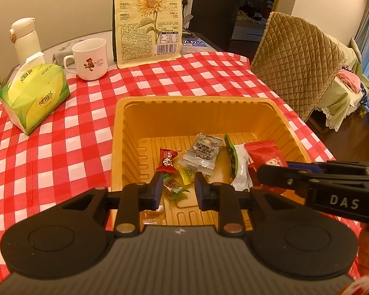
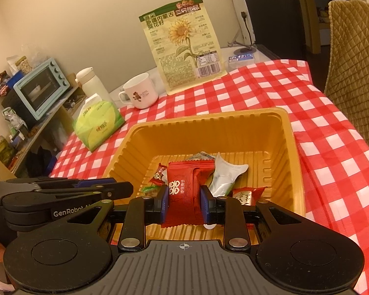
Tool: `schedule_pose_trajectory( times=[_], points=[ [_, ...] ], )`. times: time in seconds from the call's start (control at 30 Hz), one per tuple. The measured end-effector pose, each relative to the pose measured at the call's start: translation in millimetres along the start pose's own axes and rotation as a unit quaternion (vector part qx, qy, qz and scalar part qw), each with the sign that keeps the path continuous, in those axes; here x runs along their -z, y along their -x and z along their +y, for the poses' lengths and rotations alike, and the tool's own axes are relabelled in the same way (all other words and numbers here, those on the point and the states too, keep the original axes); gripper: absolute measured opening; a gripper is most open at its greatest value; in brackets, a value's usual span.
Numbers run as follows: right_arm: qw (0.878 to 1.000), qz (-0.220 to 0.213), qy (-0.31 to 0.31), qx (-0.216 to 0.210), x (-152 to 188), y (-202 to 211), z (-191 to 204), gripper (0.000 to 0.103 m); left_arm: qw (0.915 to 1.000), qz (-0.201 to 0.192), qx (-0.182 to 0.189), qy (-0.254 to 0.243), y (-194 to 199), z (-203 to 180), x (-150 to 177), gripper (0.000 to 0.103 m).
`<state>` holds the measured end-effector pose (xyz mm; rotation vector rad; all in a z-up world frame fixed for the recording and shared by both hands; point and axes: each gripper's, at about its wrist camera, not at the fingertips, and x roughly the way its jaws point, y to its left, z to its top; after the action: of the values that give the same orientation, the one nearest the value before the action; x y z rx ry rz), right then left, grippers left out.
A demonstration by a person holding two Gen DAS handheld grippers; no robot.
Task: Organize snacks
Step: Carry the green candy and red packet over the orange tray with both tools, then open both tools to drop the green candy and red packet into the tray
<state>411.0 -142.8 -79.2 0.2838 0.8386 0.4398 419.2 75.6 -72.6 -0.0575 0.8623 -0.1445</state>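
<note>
An orange plastic tray sits on the red-and-white checked tablecloth, and both grippers hang over its near rim.

The left gripper holds its jaws narrow with nothing pressed between the pads; a small green-wrapped candy lies on the tray floor in the gap below them. At 12 o'clock of it lie a red candy, a clear-wrapped dark snack bar and a little yellow candy.

The right gripper enters the left wrist view from 3 o'clock. Its jaws are closed on a red snack packet with white characters, pinching it at the sides above the tray. At 2 o'clock of the packet lies a white-and-green packet, and at 3 o'clock a red-and-gold candy.

Beyond the tray, at 12 o'clock, a sunflower seed bag stands upright. A white mug stands at 11 o'clock, a green tissue pack at 10 o'clock, and a white thermos behind the pack. A quilted chair back stands at 2 o'clock.
</note>
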Motion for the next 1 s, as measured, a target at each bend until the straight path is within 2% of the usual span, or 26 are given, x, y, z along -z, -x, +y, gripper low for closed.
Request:
schedule_pose_trajectory(
  times=[0.27,0.37,0.53,0.7,0.93,1.0],
  points=[
    [1.000,0.005,-0.004,-0.007,-3,-12,3,0.028,1.0000,0.000,-0.002,0.000,1,2,0,0.027],
    [1.000,0.006,-0.012,-0.009,-5,-15,4,0.028,1.0000,0.001,-0.003,0.003,1,4,0,0.033],
    [1.000,0.013,-0.015,-0.007,-5,-15,3,0.030,1.0000,0.002,-0.007,0.006,3,5,1,0.037],
    [1.000,0.011,-0.022,-0.002,-3,-10,-1,0.045,0.9999,-0.003,-0.011,0.005,7,4,2,0.044],
    [1.000,0.008,-0.026,0.001,1,2,-5,0.051,0.9998,-0.009,-0.015,0.006,17,0,3,0.051],
    [1.000,0.005,-0.027,0.002,2,8,-6,0.053,0.9998,-0.012,-0.014,0.007,22,-2,5,0.057]
  ],
)
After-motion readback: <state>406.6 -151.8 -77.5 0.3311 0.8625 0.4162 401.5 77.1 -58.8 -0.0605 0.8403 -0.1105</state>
